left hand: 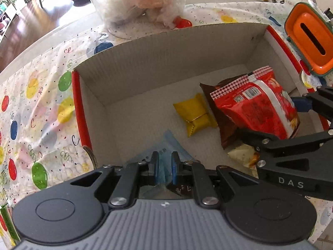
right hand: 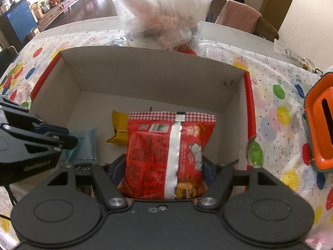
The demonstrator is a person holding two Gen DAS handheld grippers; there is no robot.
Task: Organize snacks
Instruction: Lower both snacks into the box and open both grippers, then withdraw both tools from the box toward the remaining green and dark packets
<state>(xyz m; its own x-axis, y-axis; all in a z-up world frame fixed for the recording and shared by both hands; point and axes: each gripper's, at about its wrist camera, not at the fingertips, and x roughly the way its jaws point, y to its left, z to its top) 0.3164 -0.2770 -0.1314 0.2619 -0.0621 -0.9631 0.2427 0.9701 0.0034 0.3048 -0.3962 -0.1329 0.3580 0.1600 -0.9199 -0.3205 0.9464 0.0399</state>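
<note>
Nearest the left wrist camera, the left gripper [left hand: 164,162] is clamped tight on a thin pale-blue translucent packet [left hand: 166,145], which hangs from the pads just inside the near wall of the cardboard box [left hand: 166,48]. Beside it, the right gripper [right hand: 164,166] grips a red snack bag [right hand: 166,152] across its width, the pads pressing on both of its sides. The bag's long axis runs away from the camera, its checkered sealed end pointing toward the box's far wall and its silver back seam facing up. Both packs are held low over the box floor, so the step in hand looks like placing them inside. The next move probably calls for settling each onto the floor and letting go without piling onto what lies there. Further in, a small yellow packet [left hand: 194,114] rests on the box floor, between the two held items. Beyond the box, on the balloon-print cloth covering the bench [right hand: 274,95], stand a clear plastic tub [right hand: 162,14] and, to the right, an orange container [right hand: 320,129].
</note>
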